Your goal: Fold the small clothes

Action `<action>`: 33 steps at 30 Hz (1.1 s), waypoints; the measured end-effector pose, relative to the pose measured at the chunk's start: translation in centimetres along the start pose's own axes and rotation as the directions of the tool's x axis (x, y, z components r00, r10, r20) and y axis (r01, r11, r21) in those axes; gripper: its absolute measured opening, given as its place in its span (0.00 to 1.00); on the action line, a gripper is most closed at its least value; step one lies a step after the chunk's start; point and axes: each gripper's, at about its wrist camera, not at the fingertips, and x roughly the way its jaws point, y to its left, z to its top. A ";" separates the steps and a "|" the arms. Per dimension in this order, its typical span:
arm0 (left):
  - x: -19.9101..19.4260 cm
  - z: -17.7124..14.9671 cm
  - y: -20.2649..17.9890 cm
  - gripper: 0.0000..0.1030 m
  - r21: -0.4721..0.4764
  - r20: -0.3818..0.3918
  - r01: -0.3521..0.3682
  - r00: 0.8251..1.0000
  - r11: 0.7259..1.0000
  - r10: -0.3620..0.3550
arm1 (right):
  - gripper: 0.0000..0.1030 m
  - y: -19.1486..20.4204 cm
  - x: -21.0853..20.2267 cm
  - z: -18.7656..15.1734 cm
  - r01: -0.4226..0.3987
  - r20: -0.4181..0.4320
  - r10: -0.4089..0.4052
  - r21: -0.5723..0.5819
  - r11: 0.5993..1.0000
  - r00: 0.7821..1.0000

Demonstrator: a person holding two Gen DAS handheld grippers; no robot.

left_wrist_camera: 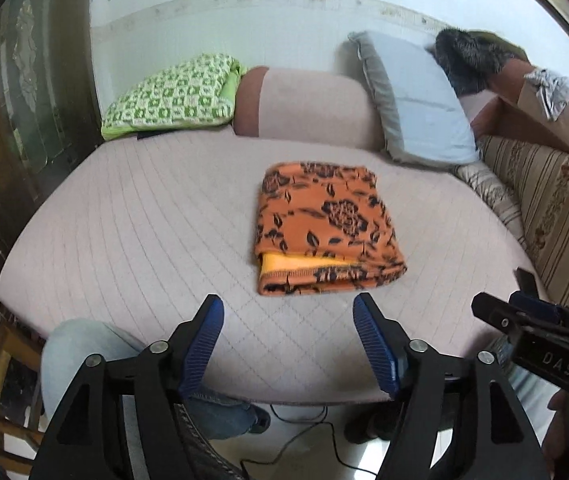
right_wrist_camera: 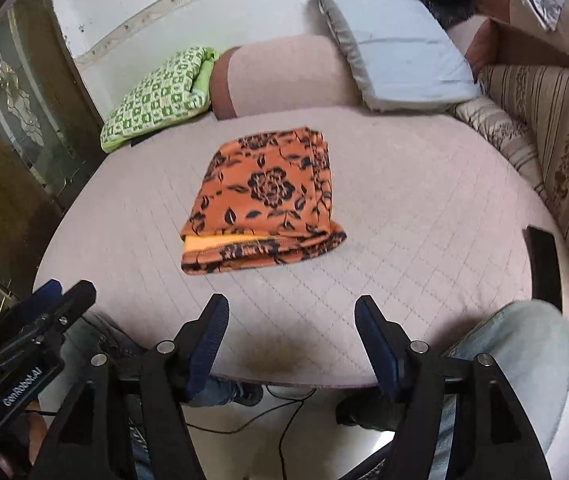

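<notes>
An orange garment with a black flower print (left_wrist_camera: pixel 324 228) lies folded into a neat rectangle on the pink quilted bed (left_wrist_camera: pixel 144 240); a yellow inner layer shows at its near edge. It also shows in the right wrist view (right_wrist_camera: pixel 264 200). My left gripper (left_wrist_camera: pixel 288 312) is open and empty, held back from the garment over the bed's near edge. My right gripper (right_wrist_camera: pixel 291 312) is open and empty too, near the bed's front edge. Each gripper shows from the side in the other's view, the right one (left_wrist_camera: pixel 532 328) and the left one (right_wrist_camera: pixel 44 312).
A green checked folded cloth (left_wrist_camera: pixel 172 96), a pink bolster (left_wrist_camera: pixel 308 108) and a grey-blue pillow (left_wrist_camera: pixel 416 100) lie along the wall. A striped sofa (left_wrist_camera: pixel 544 200) stands at the right. A black phone (right_wrist_camera: pixel 540 260) lies at the bed's right edge. My knees and a floor cable show below.
</notes>
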 end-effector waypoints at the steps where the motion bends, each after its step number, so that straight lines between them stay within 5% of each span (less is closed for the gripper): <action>1: -0.2 0.2 0.1 0.69 -0.003 0.005 -0.004 1.000 1.000 0.004 | 0.66 0.2 -0.2 0.2 0.007 0.008 -0.006 -0.010 1.000 1.000; 10: -0.2 0.3 0.7 0.69 0.002 0.020 0.004 1.000 1.000 -0.004 | 0.68 1.9 -2.2 0.8 0.028 0.071 -0.023 -0.071 0.997 0.997; 33: -0.2 0.8 0.0 0.69 0.031 0.010 -0.005 1.000 1.000 0.004 | 0.68 1.7 -2.8 0.7 0.063 0.073 -0.058 -0.062 0.996 0.996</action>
